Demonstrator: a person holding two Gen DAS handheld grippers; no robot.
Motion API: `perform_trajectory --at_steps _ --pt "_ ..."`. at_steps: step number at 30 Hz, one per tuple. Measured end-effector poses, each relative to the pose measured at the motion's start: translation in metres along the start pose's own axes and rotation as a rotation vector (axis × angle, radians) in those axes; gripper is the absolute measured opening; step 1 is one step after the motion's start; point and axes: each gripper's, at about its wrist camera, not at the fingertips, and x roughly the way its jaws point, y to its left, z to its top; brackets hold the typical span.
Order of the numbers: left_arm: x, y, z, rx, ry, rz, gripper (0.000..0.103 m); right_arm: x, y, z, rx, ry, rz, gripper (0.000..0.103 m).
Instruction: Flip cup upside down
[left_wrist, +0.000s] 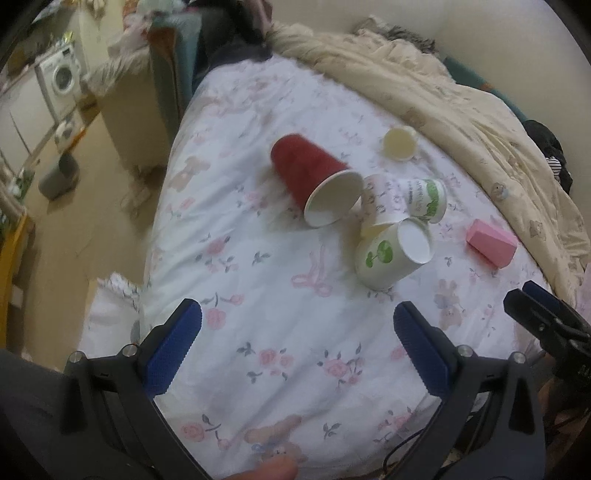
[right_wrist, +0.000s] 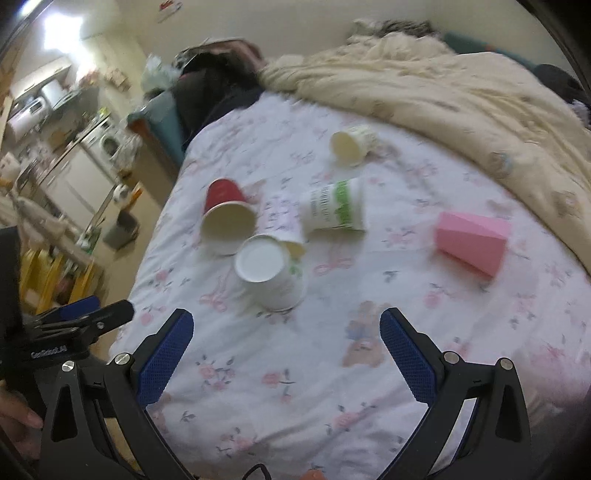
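Observation:
Several paper cups lie on a floral bedsheet (left_wrist: 258, 295). A red cup (left_wrist: 314, 177) (right_wrist: 227, 216) lies on its side, mouth toward me. A white cup with a green print (left_wrist: 391, 254) (right_wrist: 271, 271) stands upside down, base up. A patterned white cup (left_wrist: 384, 201) (right_wrist: 282, 221) and a green-banded white cup (left_wrist: 424, 199) (right_wrist: 336, 206) lie on their sides beside it. A cream cup (left_wrist: 399, 142) (right_wrist: 351, 146) lies farther back. A pink cup (left_wrist: 491, 242) (right_wrist: 471, 242) lies to the right. My left gripper (left_wrist: 297, 314) and right gripper (right_wrist: 286, 321) are open and empty, in front of the cups.
A cream blanket (left_wrist: 461, 107) is bunched along the back and right of the bed. The bed's left edge drops to the floor, with a grey bin (left_wrist: 59, 175) and a washing machine (left_wrist: 61, 79) beyond. Dark clothing (right_wrist: 218, 85) lies at the bed's far end.

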Motion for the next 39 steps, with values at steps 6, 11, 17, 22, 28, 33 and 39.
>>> perform_trajectory --at_steps 6,11,17,22,28,33,39 --pt "-0.003 -0.012 0.000 0.027 -0.073 0.013 0.103 0.004 -0.004 -0.001 0.008 -0.039 -0.043 0.103" --pt "-0.002 -0.018 -0.001 0.034 -0.090 0.021 0.103 0.009 0.000 0.000 0.002 -0.036 -0.041 0.103" --pt "-0.007 -0.013 -0.001 0.014 -0.098 0.008 0.103 0.007 0.003 -0.002 -0.011 -0.045 -0.041 0.103" --pt "-0.005 -0.012 -0.001 0.012 -0.093 0.005 0.103 0.006 0.003 -0.001 -0.007 -0.048 -0.045 0.103" --pt "-0.004 -0.013 -0.001 0.018 -0.090 0.005 0.103 0.006 0.004 -0.001 -0.011 -0.048 -0.048 0.103" --pt "-0.004 -0.014 -0.001 0.018 -0.090 0.005 0.103 0.007 0.004 -0.001 -0.010 -0.046 -0.049 0.103" --pt "-0.004 -0.014 -0.002 0.015 -0.090 0.001 0.103 0.006 0.004 -0.001 -0.010 -0.047 -0.049 0.103"
